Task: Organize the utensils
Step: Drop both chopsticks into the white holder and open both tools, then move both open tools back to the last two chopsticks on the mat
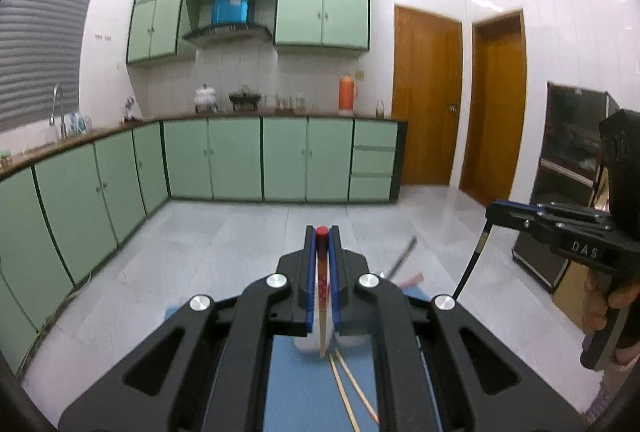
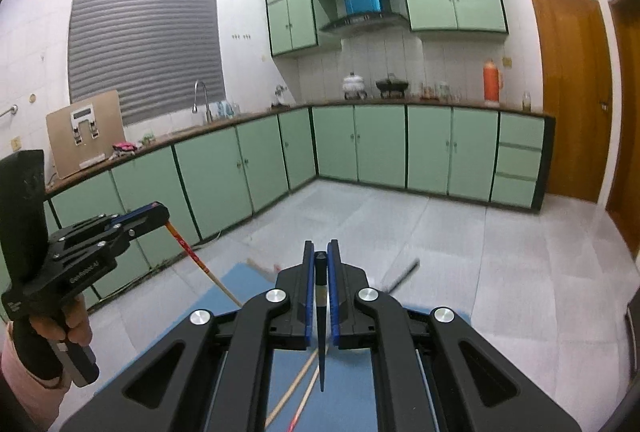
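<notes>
My left gripper point(image 1: 322, 232) is shut on a red-topped wooden chopstick point(image 1: 322, 284) that hangs point down over the blue mat point(image 1: 304, 384); the gripper also shows in the right wrist view point(image 2: 162, 212) with the chopstick point(image 2: 200, 262) slanting down. My right gripper point(image 2: 321, 252) is shut on a black chopstick point(image 2: 321, 328), point down; it shows in the left wrist view point(image 1: 494, 210) with the black chopstick point(image 1: 472, 260). Two loose wooden chopsticks point(image 1: 352, 388) lie on the mat. A white container point(image 1: 308, 346) sits under the left fingers, mostly hidden.
More utensils stick up blurred beyond the grippers point(image 1: 404, 256). The mat point(image 2: 248, 284) lies above a grey tiled floor. Green cabinets point(image 1: 236, 158) line the far and left walls. Wooden doors point(image 1: 426, 96) stand at the right.
</notes>
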The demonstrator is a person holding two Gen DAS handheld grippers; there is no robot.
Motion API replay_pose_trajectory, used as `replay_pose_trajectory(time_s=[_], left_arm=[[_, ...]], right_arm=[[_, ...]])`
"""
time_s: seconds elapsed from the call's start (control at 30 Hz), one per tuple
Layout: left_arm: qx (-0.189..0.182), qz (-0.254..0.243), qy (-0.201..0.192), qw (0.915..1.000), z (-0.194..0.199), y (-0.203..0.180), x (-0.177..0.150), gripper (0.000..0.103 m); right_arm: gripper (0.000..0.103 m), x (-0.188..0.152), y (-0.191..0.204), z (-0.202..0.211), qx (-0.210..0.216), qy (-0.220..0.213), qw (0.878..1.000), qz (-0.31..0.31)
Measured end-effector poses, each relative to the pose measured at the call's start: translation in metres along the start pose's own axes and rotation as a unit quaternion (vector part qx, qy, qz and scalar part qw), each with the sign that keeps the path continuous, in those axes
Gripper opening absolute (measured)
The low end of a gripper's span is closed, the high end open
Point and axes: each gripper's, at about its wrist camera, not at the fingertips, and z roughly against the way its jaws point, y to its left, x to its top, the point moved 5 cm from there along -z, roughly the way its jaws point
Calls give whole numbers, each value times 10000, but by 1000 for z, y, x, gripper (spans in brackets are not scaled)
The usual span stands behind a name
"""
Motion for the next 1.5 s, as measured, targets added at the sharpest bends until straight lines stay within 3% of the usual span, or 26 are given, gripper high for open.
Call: replay_pose_trajectory(time_s=[0.13,0.33,0.63,0.9,0.93,1.0,1.13,1.2,1.27,1.4,1.5], left_arm=[[110,-105,-373,9992,-11,-2,34,5],[109,-118,-482,9987,-44,-6,56,5],[22,6,36,10000,-123,-4,26,5],[-57,178,470,9987,-149,9,-10,7],[-52,202,491,9986,-148,11,-12,9],[-7,222,462,9987,-142,17,-14,26],[47,260,290,9992,-118,25,-11,35],[78,256,192,9995,-104,26,-11,50],[77,228,87,9997,-87,25,-13,57],[139,129,-33,9998,-56,20,-30,78],[73,120,29,9999,-43,15,-52,87]], right_arm=[[6,34,-3,-15,-5,-190,9998,37],[6,64,-12,-43,-160,-366,9992,41],[6,51,-35,-113,-433,-209,9988,-82],[7,13,-41,-149,-412,201,9988,-174],[11,11,-42,-149,-414,210,9988,-176],[17,5,-43,-141,-443,187,9987,-174],[33,2,-47,-116,-562,15,9981,-262],[43,-1,-50,-99,-643,-104,9974,-322],[64,-7,-51,-81,-736,-237,9963,-365],[82,-28,-47,-50,-844,-403,9947,-438],[93,-55,-41,-30,-918,-421,9937,-482]])
